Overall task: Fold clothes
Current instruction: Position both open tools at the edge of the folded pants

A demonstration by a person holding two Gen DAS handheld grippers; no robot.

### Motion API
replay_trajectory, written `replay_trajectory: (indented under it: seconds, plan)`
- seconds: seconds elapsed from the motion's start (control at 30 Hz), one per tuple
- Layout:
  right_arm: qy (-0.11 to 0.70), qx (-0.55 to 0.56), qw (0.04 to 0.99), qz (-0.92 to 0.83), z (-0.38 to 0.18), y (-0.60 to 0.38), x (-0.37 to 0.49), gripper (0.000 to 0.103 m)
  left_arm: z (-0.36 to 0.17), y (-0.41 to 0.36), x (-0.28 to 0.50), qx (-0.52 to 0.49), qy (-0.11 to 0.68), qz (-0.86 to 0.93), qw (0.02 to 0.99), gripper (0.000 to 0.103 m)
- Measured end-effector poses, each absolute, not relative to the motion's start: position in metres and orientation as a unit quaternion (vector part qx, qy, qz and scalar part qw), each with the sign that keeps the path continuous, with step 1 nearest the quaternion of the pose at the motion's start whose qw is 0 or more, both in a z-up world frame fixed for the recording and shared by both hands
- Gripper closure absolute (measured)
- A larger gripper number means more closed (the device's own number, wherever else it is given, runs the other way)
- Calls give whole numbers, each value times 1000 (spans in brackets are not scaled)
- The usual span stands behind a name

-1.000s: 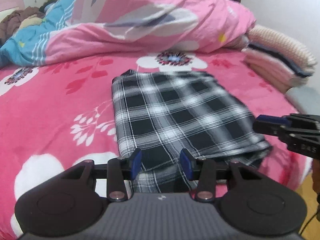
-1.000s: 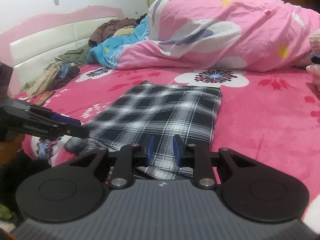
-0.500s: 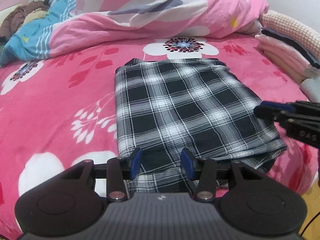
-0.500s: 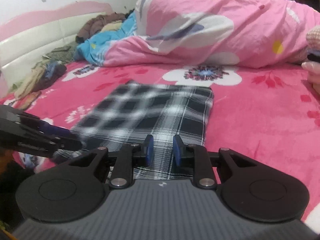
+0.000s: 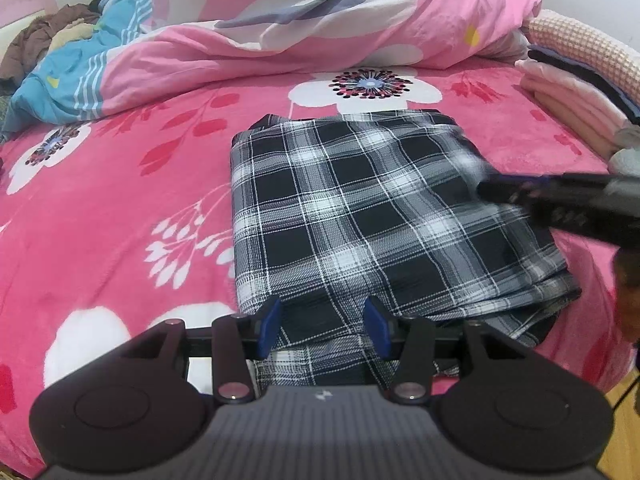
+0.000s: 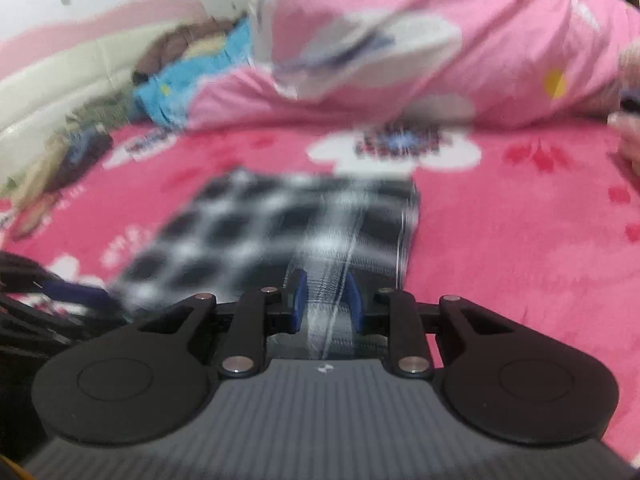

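A folded black-and-white plaid garment [image 5: 360,216] lies flat on the pink flowered bedsheet [image 5: 120,220]. My left gripper [image 5: 323,326] hovers at its near edge with the blue pads well apart; plaid cloth shows in the gap but neither pad presses on it. My right gripper [image 6: 326,304] is over the garment [image 6: 280,228] near its right side, its pads a narrow gap apart with cloth showing behind them. From the left wrist view the right gripper [image 5: 492,188] reaches in from the right above the cloth. The right wrist view is motion-blurred.
A bunched pink and blue duvet [image 5: 320,12] lies across the far side of the bed. A stack of folded clothes [image 5: 572,96] sits at the right edge, loose clothes [image 5: 52,32] by the headboard. The bed edge and wooden floor [image 5: 624,440] show at lower right.
The right gripper has slid further in over the plaid garment, away from the bed's near edge, and its gap looks slightly wider. The left gripper has stayed at the near edge.
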State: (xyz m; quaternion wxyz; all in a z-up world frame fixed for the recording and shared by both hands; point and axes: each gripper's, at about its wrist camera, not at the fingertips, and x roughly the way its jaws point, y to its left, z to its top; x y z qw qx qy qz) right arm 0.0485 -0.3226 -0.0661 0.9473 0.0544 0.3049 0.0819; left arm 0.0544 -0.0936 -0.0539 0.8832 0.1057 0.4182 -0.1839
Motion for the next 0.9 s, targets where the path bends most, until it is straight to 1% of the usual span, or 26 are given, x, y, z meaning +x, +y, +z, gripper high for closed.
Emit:
replay_trajectory:
  seconds: [0.4, 0.9]
  plan:
    - [303, 82, 946, 85, -73, -329, 47, 76, -53, -99, 53, 124, 415, -176, 884, 51]
    - [302, 81, 946, 81, -74, -327, 47, 75, -54, -102, 52, 135, 413, -172, 884, 50]
